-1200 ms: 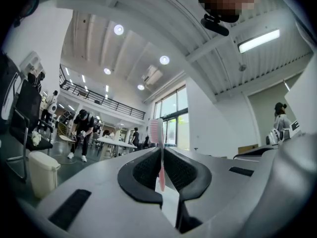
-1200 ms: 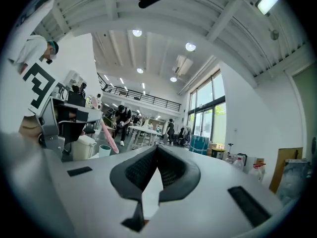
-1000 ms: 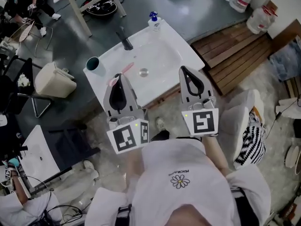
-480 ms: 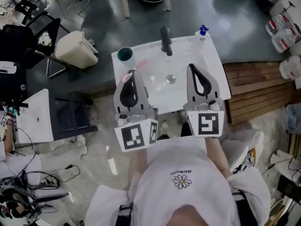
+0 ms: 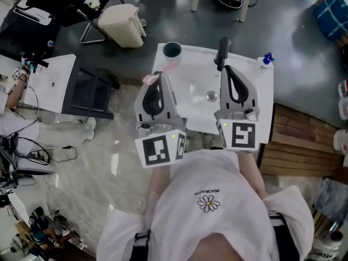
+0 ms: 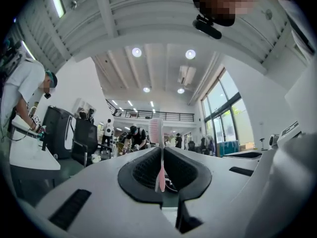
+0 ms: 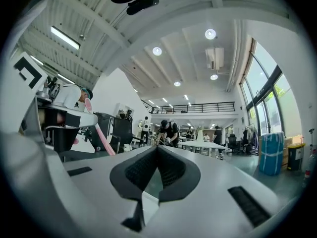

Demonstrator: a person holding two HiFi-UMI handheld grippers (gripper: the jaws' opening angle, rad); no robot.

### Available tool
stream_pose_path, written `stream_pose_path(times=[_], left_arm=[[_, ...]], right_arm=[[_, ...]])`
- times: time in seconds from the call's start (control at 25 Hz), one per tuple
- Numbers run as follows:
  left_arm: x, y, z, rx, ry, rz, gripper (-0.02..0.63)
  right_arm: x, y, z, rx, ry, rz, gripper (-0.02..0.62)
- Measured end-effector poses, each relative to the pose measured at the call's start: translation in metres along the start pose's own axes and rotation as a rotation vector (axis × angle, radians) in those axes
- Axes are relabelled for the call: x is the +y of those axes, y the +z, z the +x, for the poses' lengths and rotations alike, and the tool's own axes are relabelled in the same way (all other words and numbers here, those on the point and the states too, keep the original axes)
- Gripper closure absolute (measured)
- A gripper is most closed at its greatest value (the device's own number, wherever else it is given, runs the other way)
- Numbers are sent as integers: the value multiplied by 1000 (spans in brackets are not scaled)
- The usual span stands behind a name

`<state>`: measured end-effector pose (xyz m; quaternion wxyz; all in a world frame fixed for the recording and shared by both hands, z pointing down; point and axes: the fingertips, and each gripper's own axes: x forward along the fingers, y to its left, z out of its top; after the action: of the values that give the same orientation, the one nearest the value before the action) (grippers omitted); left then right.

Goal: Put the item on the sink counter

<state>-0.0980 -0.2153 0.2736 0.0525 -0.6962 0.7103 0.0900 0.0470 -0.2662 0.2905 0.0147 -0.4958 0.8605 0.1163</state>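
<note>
A pink toothbrush (image 6: 160,168) stands upright between the jaws of my left gripper (image 6: 161,151), which is shut on it; its white bristle head points up. In the head view the left gripper (image 5: 158,76) hovers over the near left corner of the white sink counter (image 5: 265,105), with the toothbrush (image 5: 165,68) sticking out past its tip. My right gripper (image 5: 227,68) is held above the basin near the black faucet (image 5: 222,50). Its jaws are shut with nothing between them (image 7: 157,148). The right gripper view also catches the toothbrush (image 7: 102,137) at its left.
A teal cup (image 5: 172,50) stands on the counter's far left corner and a blue-capped bottle (image 5: 265,60) on its far right. A beige bin (image 5: 123,24) and a black rack (image 5: 88,93) stand left of the sink. Wooden boards (image 5: 304,151) lie to the right.
The head view has swung round, so the sink now lies straight ahead and further right. Both grippers keep their places over its near side, the left still holding the toothbrush.
</note>
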Motion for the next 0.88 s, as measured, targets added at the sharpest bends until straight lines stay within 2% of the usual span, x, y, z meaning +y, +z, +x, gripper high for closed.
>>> stream_pose_path(times=[0.24, 0.48, 0.88], left_arm=[[-4, 0, 3, -7, 49, 20, 575], [1, 0, 11, -9, 75, 25, 575], [19, -11, 65, 74, 24, 53, 577]], right_arm=[[-1, -2, 7, -17, 58, 17, 589], [-2, -3, 16, -20, 71, 20, 589], [-6, -12, 24, 7, 70, 23, 589]])
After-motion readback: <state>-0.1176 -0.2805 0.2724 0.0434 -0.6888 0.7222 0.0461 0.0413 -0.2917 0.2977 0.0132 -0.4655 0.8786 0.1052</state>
